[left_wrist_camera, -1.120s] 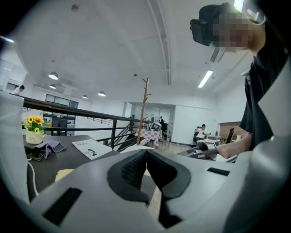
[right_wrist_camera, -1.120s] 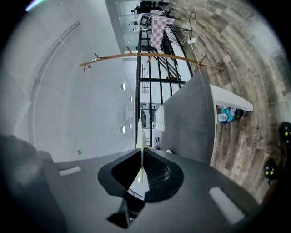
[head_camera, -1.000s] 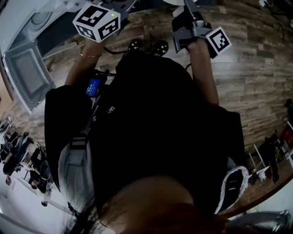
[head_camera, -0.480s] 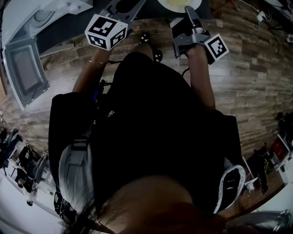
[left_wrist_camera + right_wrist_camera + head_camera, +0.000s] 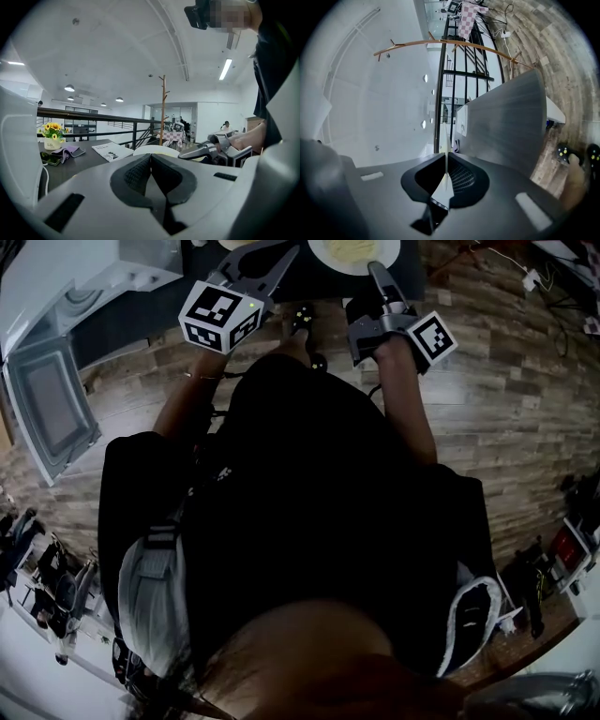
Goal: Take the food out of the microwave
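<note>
Wood-plank flooring point(image 5: 506, 427) fills the head view, with a white microwave oven point(image 5: 84, 277) at upper left, its hinged glass door point(image 5: 52, 409) hanging open. We judge the removal itself done: the round white plate point(image 5: 323, 263) of pale yellow food point(image 5: 354, 247) is outside the oven, over the near edge of a dark grey table point(image 5: 84, 161). The right gripper point(image 5: 375, 270) has its jaws closed on the plate's rim, which shows edge-on as a thin white line between the pads in the right gripper view. The left gripper point(image 5: 286, 254) points toward the plate from beside it, jaws pressed together with nothing between them. Whether the plate rests on the table we cannot tell. We take the remainder to be setting it down, releasing it and perhaps shutting the door. Farther along the table stand a white pot of yellow flowers point(image 5: 51, 138), a purple cloth point(image 5: 69, 151), a dark phone point(image 5: 50, 159) and a printed booklet point(image 5: 112, 151), all apart from the plate. We judge that none blocks the landing spot. Behind them runs a black railing point(image 5: 93, 116).
</note>
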The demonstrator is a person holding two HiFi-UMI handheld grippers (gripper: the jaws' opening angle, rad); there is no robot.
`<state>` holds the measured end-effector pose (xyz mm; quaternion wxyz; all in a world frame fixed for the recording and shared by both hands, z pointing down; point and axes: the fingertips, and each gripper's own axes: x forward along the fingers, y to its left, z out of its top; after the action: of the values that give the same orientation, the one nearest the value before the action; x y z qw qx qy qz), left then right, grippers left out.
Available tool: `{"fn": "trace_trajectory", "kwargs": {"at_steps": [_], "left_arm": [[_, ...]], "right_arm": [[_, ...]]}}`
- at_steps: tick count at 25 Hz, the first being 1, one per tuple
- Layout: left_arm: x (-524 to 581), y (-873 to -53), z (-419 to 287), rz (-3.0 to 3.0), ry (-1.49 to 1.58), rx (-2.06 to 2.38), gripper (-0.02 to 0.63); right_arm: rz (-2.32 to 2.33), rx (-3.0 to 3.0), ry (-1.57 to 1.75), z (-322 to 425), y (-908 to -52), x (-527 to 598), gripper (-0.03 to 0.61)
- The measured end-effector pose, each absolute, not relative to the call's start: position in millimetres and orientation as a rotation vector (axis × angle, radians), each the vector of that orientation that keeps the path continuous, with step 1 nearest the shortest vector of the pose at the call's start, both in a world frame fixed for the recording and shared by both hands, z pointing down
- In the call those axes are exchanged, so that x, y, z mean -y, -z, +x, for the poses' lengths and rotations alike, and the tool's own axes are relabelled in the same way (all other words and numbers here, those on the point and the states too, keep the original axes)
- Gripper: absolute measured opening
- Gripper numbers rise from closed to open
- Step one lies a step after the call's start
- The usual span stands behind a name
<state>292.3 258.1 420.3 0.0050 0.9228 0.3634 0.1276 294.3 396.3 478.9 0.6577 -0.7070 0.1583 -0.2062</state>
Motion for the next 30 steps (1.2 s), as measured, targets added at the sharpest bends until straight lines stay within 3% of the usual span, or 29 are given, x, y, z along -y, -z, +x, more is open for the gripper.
{"fn": "trace_trajectory", "kwargs": {"at_steps": [30], "left_arm": [[-225.0, -455.8, 368.7, 2.877, -0.516, -0.975, 0.008]], "right_arm": [[-1.648, -0.311, 0.732, 369.3, -550.5, -365.8, 0.014]]}}
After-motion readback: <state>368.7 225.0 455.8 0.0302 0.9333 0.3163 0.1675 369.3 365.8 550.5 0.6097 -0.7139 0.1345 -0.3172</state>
